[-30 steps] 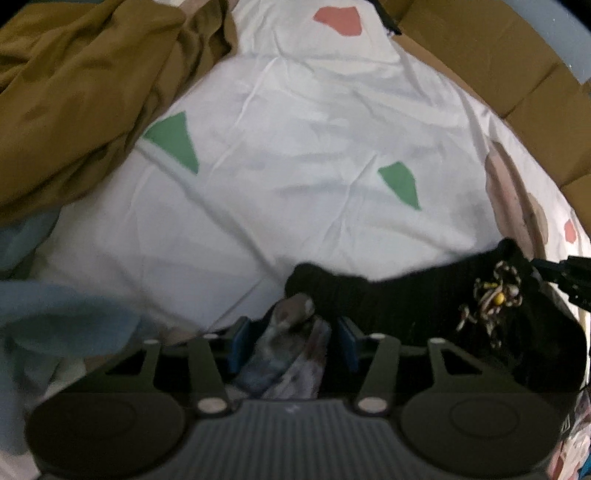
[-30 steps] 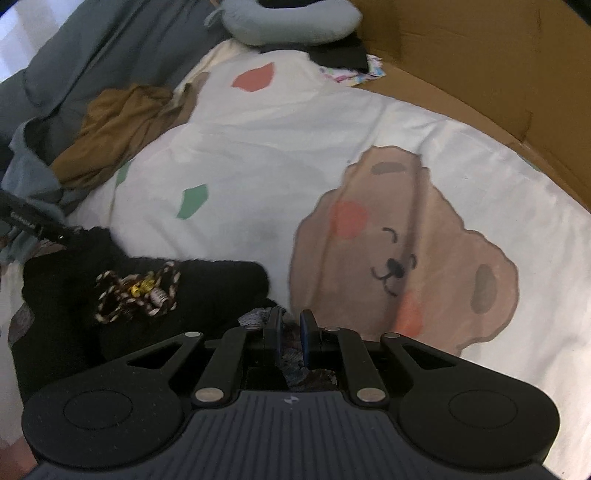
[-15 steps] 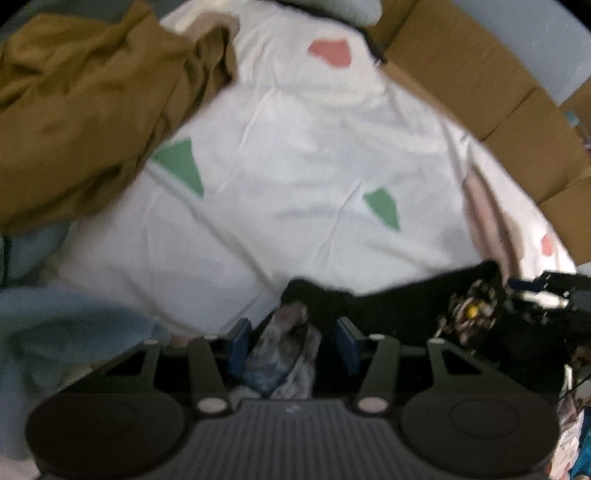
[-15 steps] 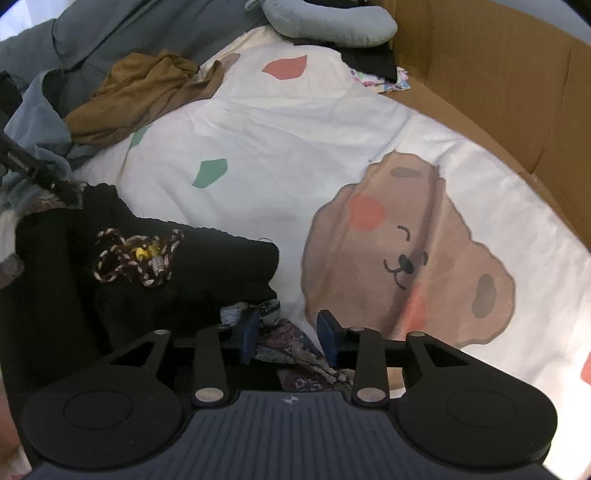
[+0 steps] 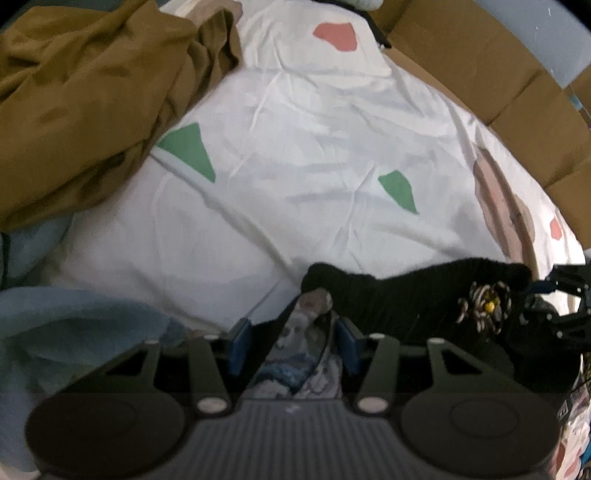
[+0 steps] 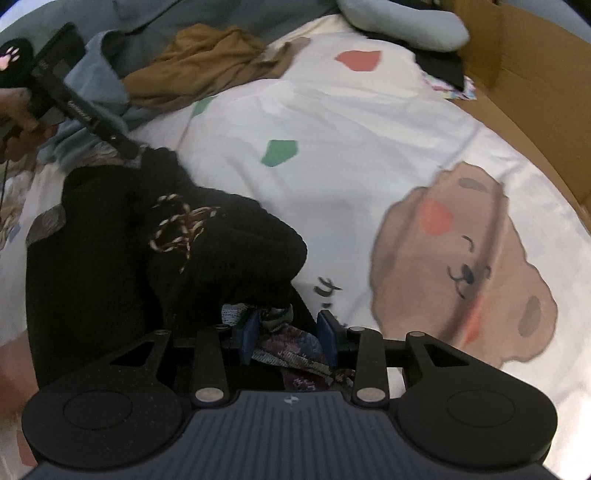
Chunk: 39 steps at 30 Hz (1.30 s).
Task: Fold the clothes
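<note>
A black knit garment (image 6: 155, 258) with a braided rope ornament (image 6: 181, 225) lies bunched on the white bear-print sheet (image 6: 369, 147). It also shows in the left wrist view (image 5: 417, 295). A patterned grey-blue inner fabric (image 5: 306, 354) lies between the open jaws of my left gripper (image 5: 291, 347). My right gripper (image 6: 288, 336) is open, with patterned fabric (image 6: 295, 350) lying loose between its pads. The left gripper's body (image 6: 74, 99) shows at the far left of the right wrist view.
A crumpled mustard-brown garment (image 5: 81, 96) lies at the back left. Pale blue cloth (image 5: 55, 325) lies at the left. A cardboard wall (image 6: 535, 92) bounds the right side. A grey-blue cushion (image 6: 402, 22) lies at the far end.
My right gripper has opened from shut on the patterned fabric. My left gripper has opened wider. The black garment has settled onto the sheet.
</note>
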Motion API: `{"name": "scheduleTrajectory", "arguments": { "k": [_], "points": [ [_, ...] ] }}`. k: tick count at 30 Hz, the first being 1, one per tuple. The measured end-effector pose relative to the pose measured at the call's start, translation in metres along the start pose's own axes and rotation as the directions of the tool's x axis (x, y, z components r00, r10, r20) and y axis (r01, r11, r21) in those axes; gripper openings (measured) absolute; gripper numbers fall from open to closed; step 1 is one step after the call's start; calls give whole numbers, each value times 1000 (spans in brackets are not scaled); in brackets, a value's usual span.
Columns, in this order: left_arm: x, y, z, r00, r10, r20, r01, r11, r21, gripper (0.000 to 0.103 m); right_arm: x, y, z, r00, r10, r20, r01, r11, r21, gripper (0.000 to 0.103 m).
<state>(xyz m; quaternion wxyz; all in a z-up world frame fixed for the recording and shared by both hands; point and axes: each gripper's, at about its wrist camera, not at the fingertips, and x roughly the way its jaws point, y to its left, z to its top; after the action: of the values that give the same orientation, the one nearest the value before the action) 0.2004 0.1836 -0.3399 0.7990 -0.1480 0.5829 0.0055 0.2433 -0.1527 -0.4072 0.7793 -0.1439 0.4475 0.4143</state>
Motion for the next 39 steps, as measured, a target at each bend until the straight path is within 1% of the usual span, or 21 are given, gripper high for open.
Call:
{"name": "scheduleTrajectory", "arguments": {
  "k": [6, 9, 12, 13, 14, 16, 17, 18, 21, 22, 24, 25, 26, 27, 28, 29, 32, 34, 39],
  "points": [
    [8, -3, -3, 1000, -5, -21, 6, 999, 33, 53, 9, 20, 6, 1000, 26, -9, -26, 995, -93, 42],
    [8, -4, -1, 1000, -12, -14, 12, 999, 35, 53, 15, 31, 7, 999, 32, -18, -34, 990, -137, 41],
    [3, -4, 3, 999, -51, 10, 51, 998, 22, 53, 18, 38, 5, 999, 37, -13, -39, 988, -149, 41],
    [2, -3, 4, 998, -61, 14, 61, 998, 17, 53, 18, 38, 4, 999, 42, -9, -43, 988, -147, 39],
    [2, -2, 5, 998, -66, 15, 65, 998, 11, 53, 18, 38, 4, 999, 47, -5, -47, 989, -143, 32],
    [4, -1, 7, 997, -73, 13, 73, 997, 3, 53, 18, 38, 3, 998, 57, 4, -56, 989, -134, 22],
    [6, 0, 7, 997, -72, 8, 72, 997, 2, 53, 19, 38, 2, 998, 63, 8, -61, 990, -130, 14],
    [9, 0, 8, 997, -74, 3, 74, 997, -1, 53, 18, 38, 2, 998, 63, 12, -61, 990, -128, 9],
    [20, 2, 6, 995, -96, -20, 95, 995, -27, 52, 11, 36, 3, 998, 52, 28, -48, 991, -123, 6],
    [22, 2, 6, 994, -105, -25, 105, 994, -33, 50, 8, 33, 3, 998, 43, 38, -38, 992, -117, 6],
    [23, 2, 4, 992, -121, -29, 120, 992, -29, 43, -1, 27, 5, 998, 16, 64, -10, 996, -89, 5],
    [23, 1, 3, 991, -128, -28, 127, 992, -20, 31, -5, 22, 5, 997, 3, 75, 2, 997, -71, 5],
    [22, -1, 3, 991, -128, -26, 128, 992, -5, 25, -9, 18, 6, 996, -12, 86, 17, 998, -54, 5],
    [20, -3, 3, 992, -123, -22, 123, 992, 13, 22, -13, 13, 6, 995, -29, 94, 33, 999, -42, 5],
    [18, -5, 3, 992, -122, -17, 122, 992, 31, 16, -16, 9, 7, 994, -46, 100, 50, 998, -33, 5],
    [16, -7, 3, 992, -126, -9, 126, 991, 47, 13, -20, 6, 8, 992, -64, 106, 67, 997, -25, 5],
    [4, -14, 7, 990, -136, 42, 132, 987, 91, 10, -29, -5, 10, 986, -117, 122, 118, 993, -1, 5],
    [-4, -21, 12, 985, -147, 87, 136, 984, 119, 9, -34, -9, 11, 979, -159, 130, 160, 987, 8, 4],
    [-20, -40, 26, 968, -175, 181, 139, 970, 198, 9, -48, -22, 14, 950, -282, 136, 278, 959, 48, 4]
  ]
}}
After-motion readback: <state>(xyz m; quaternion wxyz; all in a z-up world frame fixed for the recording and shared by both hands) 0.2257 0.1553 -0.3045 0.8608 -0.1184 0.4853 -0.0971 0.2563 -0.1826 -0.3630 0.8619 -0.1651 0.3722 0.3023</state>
